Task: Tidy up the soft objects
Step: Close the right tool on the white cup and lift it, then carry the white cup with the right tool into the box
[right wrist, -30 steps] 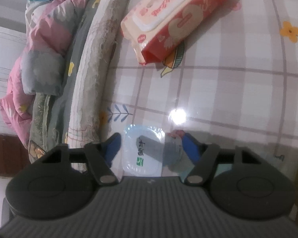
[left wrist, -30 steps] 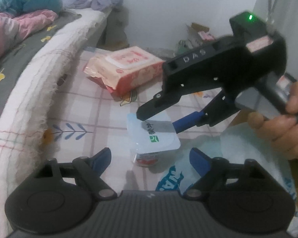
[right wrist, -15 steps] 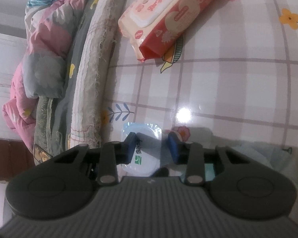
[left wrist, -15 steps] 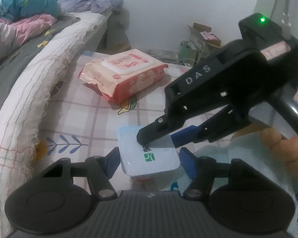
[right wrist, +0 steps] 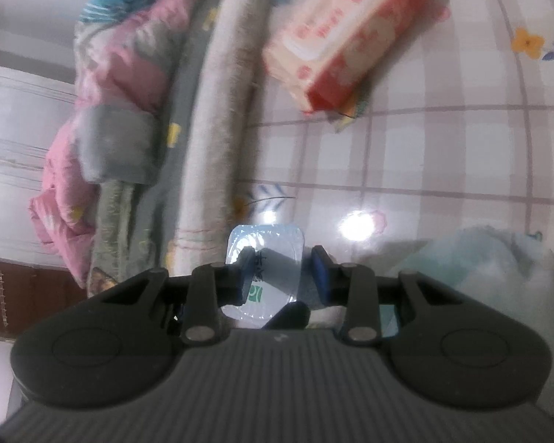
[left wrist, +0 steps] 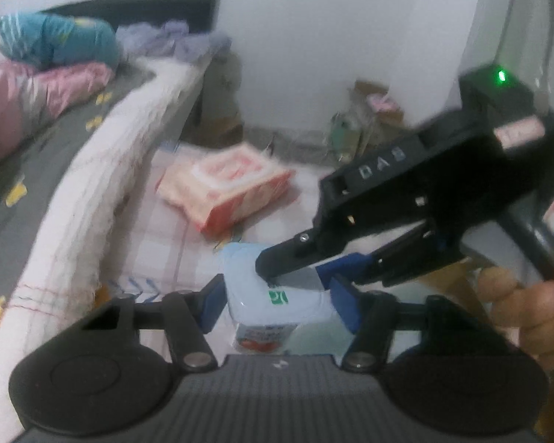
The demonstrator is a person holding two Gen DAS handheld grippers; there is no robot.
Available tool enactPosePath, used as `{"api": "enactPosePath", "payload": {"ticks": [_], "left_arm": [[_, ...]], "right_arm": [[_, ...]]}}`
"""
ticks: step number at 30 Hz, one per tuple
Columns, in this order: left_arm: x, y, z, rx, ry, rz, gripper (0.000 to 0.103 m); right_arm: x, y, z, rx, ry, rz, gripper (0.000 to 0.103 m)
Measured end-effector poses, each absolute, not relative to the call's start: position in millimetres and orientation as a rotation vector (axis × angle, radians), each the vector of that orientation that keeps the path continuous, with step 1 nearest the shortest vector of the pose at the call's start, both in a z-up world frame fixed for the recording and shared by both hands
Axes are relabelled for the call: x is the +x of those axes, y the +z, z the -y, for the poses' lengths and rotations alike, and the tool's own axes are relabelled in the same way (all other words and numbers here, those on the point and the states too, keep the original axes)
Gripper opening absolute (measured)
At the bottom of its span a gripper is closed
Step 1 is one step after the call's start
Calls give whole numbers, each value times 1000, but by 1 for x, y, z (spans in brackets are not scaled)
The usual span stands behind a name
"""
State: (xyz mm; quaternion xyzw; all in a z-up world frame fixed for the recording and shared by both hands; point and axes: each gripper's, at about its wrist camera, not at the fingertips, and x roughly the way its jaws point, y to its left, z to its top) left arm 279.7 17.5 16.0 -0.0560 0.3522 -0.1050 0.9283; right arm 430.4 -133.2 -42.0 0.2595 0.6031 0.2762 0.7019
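I had the small pale-blue plastic cup with the foil lid (left wrist: 277, 299) caught between both tools at once. My left gripper (left wrist: 277, 302) was closing its blue-padded jaws on the cup's two sides — the cup sat squarely between them, the pads at or very near its rim, though blur kept me from seeing whether they truly pressed. My right gripper (right wrist: 282, 277) had its jaws drawn in narrow, and the near pad lay against the lid's edge, so I took it as gripping the cup (right wrist: 264, 269) from above. In the left wrist view the right tool's black body crossed over the cup, my hand (left wrist: 528, 306) wrapped round its handle.

Beyond the cup, on the glossy checked worktop (right wrist: 443, 155), lay the pink and red soft pack of wet wipes (left wrist: 225, 188) — well apart from the cup. To the cup's other side rose the white frayed mattress edge (left wrist: 88, 199), with pink and teal bedding (right wrist: 103, 85) heaped on the bed. A pale-blue crumpled plastic bag (right wrist: 491, 258) rested just beside the cup.
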Motion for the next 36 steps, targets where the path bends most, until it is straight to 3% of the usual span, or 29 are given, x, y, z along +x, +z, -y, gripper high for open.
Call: {"api": "enactPosePath", "payload": {"ticks": [8, 16, 26, 33, 36], "left_arm": [[214, 72, 37, -100, -372, -591, 57], [147, 81, 123, -39, -572, -612, 58], [117, 19, 201, 28, -708, -865, 58], [115, -10, 217, 70, -711, -989, 58], [110, -9, 212, 77, -707, -966, 64]], "right_arm": [[355, 33, 210, 659, 604, -1175, 32], [241, 62, 315, 734, 484, -1077, 33], [147, -10, 420, 851, 310, -1214, 35], [146, -59, 443, 895, 348, -1332, 44], [155, -75, 452, 911, 354, -1371, 45]]}}
